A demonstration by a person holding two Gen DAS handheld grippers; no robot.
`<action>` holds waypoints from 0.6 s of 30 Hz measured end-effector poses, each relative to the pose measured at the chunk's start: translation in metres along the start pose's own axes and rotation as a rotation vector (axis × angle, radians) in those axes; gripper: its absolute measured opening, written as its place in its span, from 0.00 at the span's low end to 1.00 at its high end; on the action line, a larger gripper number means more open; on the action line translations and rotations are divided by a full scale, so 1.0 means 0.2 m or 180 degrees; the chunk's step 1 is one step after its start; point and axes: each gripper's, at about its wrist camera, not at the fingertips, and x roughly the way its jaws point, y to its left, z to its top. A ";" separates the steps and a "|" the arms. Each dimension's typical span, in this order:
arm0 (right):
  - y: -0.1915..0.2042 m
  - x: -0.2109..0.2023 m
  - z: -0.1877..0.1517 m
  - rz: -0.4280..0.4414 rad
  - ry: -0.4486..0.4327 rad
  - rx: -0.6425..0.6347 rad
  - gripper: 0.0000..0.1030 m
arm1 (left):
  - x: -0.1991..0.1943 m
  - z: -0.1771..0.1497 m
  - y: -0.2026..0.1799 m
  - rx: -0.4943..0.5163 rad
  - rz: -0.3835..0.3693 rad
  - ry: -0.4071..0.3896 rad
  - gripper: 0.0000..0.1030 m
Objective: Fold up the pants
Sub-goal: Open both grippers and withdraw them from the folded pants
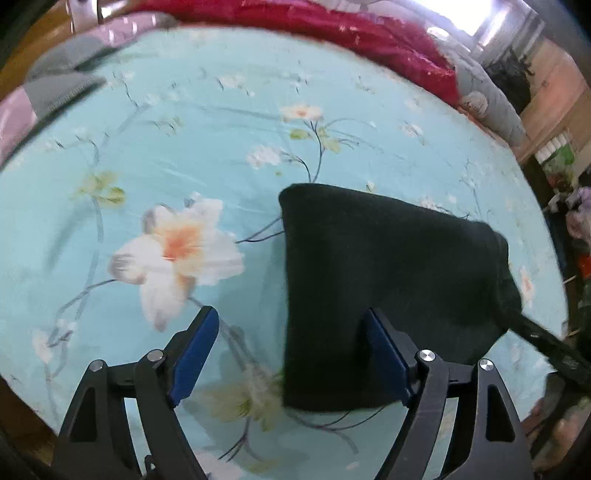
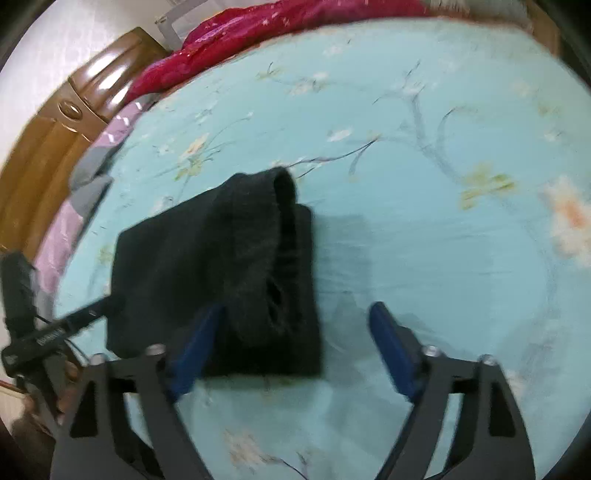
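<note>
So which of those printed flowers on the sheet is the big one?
The white flower with the orange centre, left of the folded black pants in the left view. The other blossoms on the blue sheet are smaller and paler.

The black pants [image 2: 218, 280] are seen folded into a compact bundle on the flowered blue bedsheet [image 2: 424, 221]. The right gripper [image 2: 297, 343] is held above them, jaws spread wide with nothing gripped.

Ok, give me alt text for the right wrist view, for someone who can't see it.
Folded black pants lie in a compact bundle on a light blue floral bedsheet, waistband opening on top. The right gripper hangs open above their near edge, holding nothing. A red blanket lies along the far side of the bed.
</note>
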 end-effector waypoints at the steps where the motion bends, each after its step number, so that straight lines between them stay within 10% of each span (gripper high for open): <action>1: 0.00 -0.04 -0.03 -0.0116 -0.0063 -0.0043 1.00 | -0.02 -0.03 -0.02 0.0034 0.0042 -0.0059 0.80; 8: -0.08 -0.10 -0.32 -0.0632 -0.0081 -0.0020 1.00 | -0.15 -0.25 -0.07 0.0269 0.0115 -0.0486 0.80; 18: -0.03 -0.35 -0.45 -0.1197 -0.0460 -0.0115 1.00 | -0.17 -0.38 -0.21 0.0478 0.0540 -0.0420 0.81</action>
